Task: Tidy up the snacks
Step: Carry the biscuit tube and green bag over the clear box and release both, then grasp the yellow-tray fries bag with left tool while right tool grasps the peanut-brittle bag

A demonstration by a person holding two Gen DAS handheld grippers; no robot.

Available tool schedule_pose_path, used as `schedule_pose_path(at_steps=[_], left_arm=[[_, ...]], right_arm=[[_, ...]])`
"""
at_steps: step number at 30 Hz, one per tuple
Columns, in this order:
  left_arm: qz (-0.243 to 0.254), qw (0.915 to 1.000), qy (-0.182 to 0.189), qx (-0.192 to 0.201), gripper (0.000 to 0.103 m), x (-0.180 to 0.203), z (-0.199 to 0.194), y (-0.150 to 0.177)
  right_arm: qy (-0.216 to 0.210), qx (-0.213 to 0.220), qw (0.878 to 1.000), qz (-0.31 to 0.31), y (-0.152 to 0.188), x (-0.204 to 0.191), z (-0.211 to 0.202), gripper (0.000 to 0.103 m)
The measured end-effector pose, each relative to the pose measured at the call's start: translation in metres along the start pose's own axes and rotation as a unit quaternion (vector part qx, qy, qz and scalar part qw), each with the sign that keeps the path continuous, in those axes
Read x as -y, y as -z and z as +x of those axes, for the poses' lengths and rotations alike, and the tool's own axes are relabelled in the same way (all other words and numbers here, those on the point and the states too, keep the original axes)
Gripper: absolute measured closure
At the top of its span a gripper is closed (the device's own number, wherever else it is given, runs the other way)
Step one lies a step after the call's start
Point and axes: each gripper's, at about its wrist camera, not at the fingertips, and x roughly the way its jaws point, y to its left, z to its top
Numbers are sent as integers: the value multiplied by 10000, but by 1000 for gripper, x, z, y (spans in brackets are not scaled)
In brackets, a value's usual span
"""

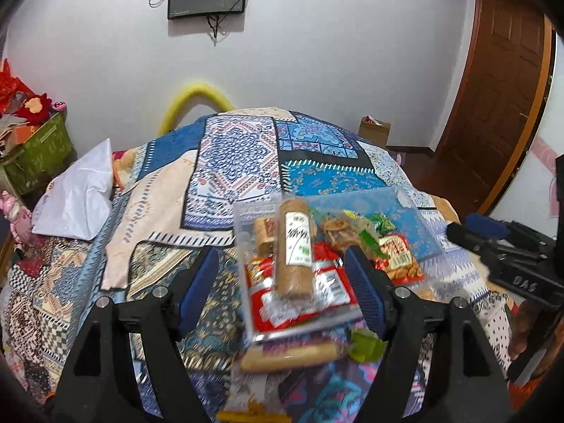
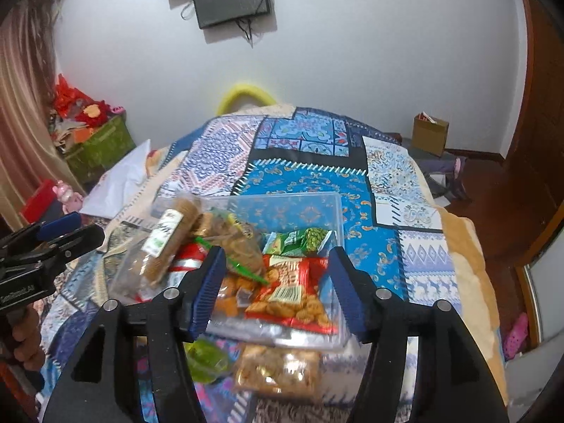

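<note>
Both your left gripper (image 1: 282, 268) and right gripper (image 2: 276, 282) hover with jaws spread, empty, over the snack-filled clear box (image 2: 317, 204) at the bedspread's (image 1: 232, 148) near edge.

Little can be read. In the left wrist view the right gripper (image 1: 458, 232) carries pale raised characters on its black body that look like "DAS", though blur makes this uncertain. The white label on the biscuit roll (image 1: 294, 246) bears dark brush-style characters too smeared to read. The red snack packet (image 2: 294, 299) shows a barcode, its digits illegible.
</note>
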Motion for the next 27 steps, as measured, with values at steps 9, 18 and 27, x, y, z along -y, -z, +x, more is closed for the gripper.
schedule_pose_path(at_steps=[9,18,27], left_arm=[[-177,9994,-35,-294,30,-21,-17,41],[-237,9975,-2,-666,30,-29,-10,84],[-314,9931,69,-1126,30,-27,22,115]], right_arm=[[72,172,9998,-93,22,-7,-34,35],[145,-83,9998,53,54,-2,-31,32],[156,-634,9978,114,81,0,4,32]])
